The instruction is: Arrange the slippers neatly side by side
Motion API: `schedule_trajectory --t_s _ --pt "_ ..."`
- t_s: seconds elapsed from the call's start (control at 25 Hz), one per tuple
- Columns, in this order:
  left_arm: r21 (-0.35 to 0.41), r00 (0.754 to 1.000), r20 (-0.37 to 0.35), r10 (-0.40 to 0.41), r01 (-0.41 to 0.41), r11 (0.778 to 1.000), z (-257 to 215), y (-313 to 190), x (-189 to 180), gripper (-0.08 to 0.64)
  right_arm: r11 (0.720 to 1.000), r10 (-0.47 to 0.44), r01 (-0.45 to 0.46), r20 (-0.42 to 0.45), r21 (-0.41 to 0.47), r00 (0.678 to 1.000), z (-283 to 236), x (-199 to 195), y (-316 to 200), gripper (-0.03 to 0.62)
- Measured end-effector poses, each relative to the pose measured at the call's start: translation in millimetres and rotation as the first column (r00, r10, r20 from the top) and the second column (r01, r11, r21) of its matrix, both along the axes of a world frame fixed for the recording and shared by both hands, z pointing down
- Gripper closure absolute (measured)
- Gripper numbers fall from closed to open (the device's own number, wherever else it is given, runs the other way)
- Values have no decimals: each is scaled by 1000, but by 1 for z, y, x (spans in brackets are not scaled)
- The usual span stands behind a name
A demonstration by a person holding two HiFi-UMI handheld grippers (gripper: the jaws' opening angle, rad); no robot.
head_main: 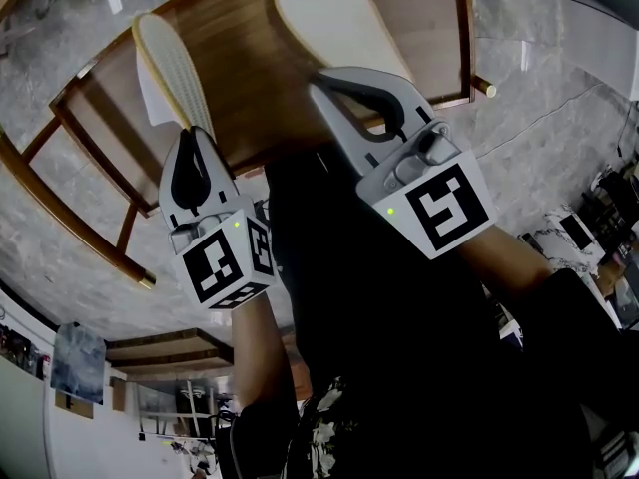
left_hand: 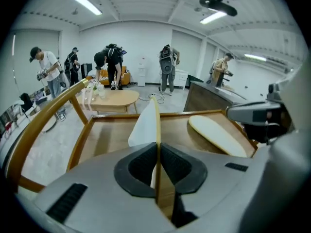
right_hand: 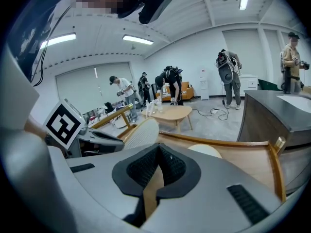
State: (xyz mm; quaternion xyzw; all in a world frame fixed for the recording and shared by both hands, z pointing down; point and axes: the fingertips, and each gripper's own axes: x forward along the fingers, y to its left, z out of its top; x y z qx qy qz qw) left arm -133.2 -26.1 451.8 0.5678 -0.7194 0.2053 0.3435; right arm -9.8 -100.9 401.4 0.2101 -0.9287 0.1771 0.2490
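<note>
Wooden table (head_main: 250, 68) on grey marbled floor (head_main: 559, 68)

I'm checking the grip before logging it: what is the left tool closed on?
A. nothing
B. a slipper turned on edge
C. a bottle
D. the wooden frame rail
B: the left tool pinches a slipper that stands edge-on between its jaws.
</note>
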Motion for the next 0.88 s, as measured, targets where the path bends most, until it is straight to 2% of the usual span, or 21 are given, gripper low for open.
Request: schedule_trajectory --t_s 0.32,0.88 --pt "2 999 -50 -12 12 1000 0 -10 4 537 1000 19 -19 6 15 1000 -3 3 -1 595" --pt "50 983 -184 4 5 999 7 -37 43 525 999 42 -42 -1 16 999 -1 15 -5 595"
